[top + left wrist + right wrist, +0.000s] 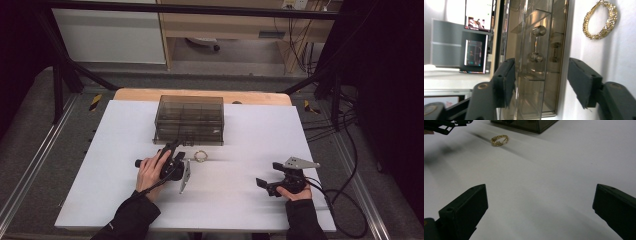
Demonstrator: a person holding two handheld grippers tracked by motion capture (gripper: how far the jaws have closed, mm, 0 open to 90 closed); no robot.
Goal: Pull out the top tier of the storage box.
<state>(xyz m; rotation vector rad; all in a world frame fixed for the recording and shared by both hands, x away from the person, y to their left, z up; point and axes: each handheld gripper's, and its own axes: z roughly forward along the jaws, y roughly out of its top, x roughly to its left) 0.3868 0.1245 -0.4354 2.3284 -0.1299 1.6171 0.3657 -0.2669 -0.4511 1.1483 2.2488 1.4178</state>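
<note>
A smoky clear plastic drawer box stands at the back middle of the white table. A gold chain bracelet lies in a loop just in front of it. My left gripper, rolled on its side, points at the box's front left. In the left gripper view its jaws stand apart on either side of the box's edge, pads off it, and a clear bar handle lies beyond. The bracelet is off to one side. My right gripper rests at the front right, wide open over bare table.
The wooden tabletop edge shows behind the white sheet. Black frame bars and cables run along the table's right side. In the right gripper view the bracelet, the box corner and the left gripper lie far ahead.
</note>
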